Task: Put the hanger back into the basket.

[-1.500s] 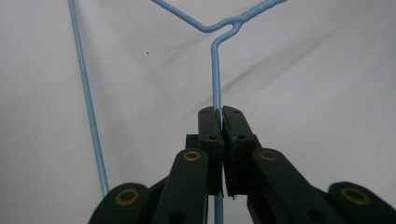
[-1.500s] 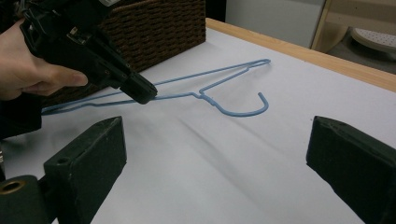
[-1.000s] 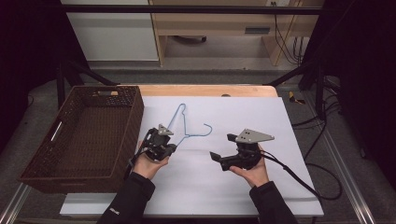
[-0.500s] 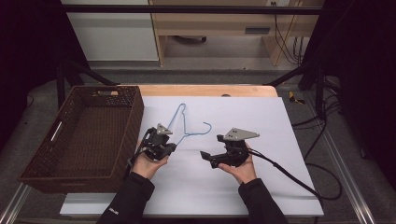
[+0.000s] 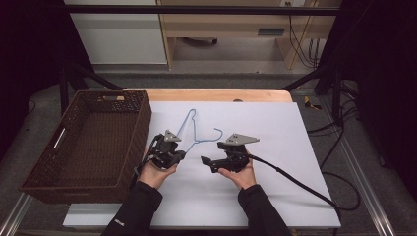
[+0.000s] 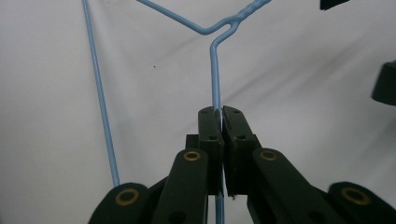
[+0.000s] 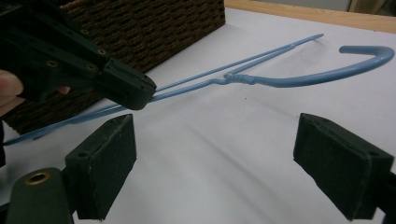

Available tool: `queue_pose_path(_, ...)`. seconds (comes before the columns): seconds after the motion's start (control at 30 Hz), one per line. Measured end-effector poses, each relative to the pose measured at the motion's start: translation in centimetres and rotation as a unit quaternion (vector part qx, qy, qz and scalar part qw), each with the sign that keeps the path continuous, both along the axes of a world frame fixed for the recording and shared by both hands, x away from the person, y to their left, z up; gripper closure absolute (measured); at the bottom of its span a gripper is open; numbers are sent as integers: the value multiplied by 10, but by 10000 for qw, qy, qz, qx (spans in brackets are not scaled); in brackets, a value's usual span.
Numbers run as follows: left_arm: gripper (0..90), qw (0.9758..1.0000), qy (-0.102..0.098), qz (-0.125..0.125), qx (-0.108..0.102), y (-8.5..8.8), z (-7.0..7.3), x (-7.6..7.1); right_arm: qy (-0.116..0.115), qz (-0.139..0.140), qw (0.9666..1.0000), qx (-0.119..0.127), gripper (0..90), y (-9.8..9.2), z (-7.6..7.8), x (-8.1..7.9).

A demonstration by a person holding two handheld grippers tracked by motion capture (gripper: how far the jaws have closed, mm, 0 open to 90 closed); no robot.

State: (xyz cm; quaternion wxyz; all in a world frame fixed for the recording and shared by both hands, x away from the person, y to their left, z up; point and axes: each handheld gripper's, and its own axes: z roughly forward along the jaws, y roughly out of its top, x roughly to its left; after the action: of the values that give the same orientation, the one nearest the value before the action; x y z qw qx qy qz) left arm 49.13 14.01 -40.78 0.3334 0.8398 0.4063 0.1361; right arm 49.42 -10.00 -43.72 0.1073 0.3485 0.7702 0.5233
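One blue hanger (image 6: 215, 70) wire clamped in left claw (image 6: 221, 112).

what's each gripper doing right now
left gripper: shut on the blue hanger
right gripper: open, jaws just been closing, nothing between them

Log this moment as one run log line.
left gripper: shut on blue wire hanger | right gripper: open, jaws just closing, nothing between | brown wicker basket: beside hanger
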Motion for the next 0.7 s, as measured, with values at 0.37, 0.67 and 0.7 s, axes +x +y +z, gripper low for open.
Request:
queue_pose_path(0.37,871,10000,-11,-15,13,0,0,0,-27,-138,9997,203,255,9,-7,19)
queue_pose_path(0.67,871,10000,4,-12,13,-2,-2,0,-48,-162,9993,347,467,11,-12,27)
queue_pose_path(0.7,871,10000,14,-20,10,-2,-2,0,-43,-158,9992,371,487,11,-13,28)
